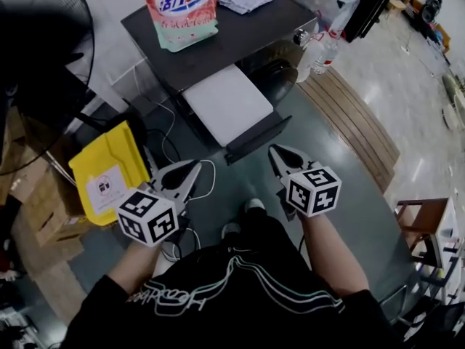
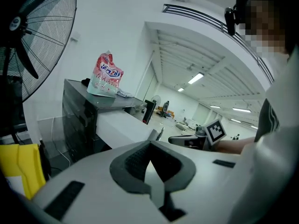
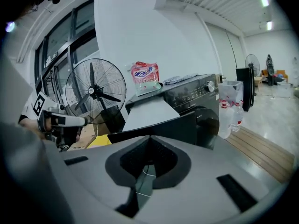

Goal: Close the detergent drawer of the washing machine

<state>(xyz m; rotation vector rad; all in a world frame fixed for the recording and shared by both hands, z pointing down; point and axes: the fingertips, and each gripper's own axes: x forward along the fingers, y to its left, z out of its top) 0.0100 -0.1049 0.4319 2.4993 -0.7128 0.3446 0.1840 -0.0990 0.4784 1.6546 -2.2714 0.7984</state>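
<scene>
Probably a large test hall or workshop: bare white walls (image 3: 121, 27), ceiling strip lights (image 2: 196, 78), polished floor (image 1: 407, 86) stretching far back, pedestal fan (image 3: 96, 91) and cardboard boxes (image 1: 33, 195) left, washing machine (image 1: 240, 35) standing free mid-floor.

drawer: long boxy detergent drawer (image 1: 229, 104), white on top with a dark front panel
state: pulled way out of the dark grey washing machine (image 1: 240, 35)
spot: front panel just ahead of both pairs of jaws
</scene>
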